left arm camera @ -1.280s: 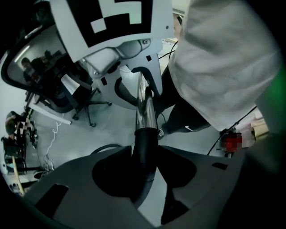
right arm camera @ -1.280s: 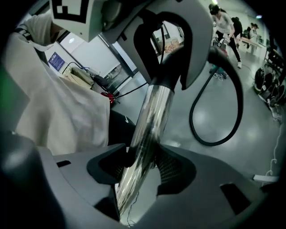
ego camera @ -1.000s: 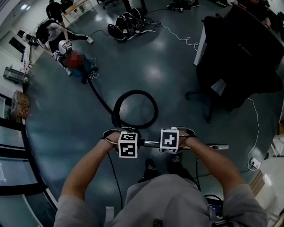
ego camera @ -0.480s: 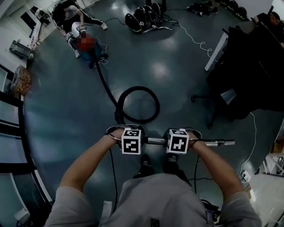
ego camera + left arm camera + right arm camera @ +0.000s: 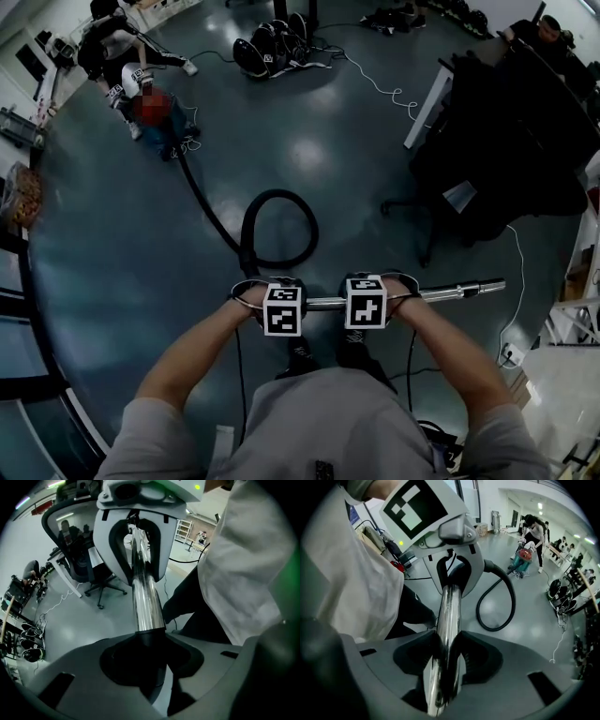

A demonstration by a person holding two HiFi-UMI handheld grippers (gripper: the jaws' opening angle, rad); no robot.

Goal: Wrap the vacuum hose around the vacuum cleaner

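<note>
In the head view a chrome vacuum wand (image 5: 441, 292) lies level across my front, held by both grippers. My left gripper (image 5: 281, 305) sits on its black hose end, and my right gripper (image 5: 367, 298) is clamped on the chrome tube beside it. The left jaws have just been closing with that black cuff (image 5: 140, 644) between them. In the right gripper view the jaws pinch the tube (image 5: 449, 616). The black hose (image 5: 277, 230) makes one loop on the floor. It runs up-left to the red and blue vacuum cleaner (image 5: 155, 112).
A person (image 5: 112, 42) bends over the vacuum cleaner at the far left. An office chair and a dark desk (image 5: 497, 141) stand at the right. White cables (image 5: 375, 80) and black gear (image 5: 267, 52) lie on the floor at the top. My shoes (image 5: 319, 354) are below the wand.
Both grippers stay on the wand. Its right end has tipped up a little in the view. The hose loop looks slightly narrower, and the head view has shifted.
</note>
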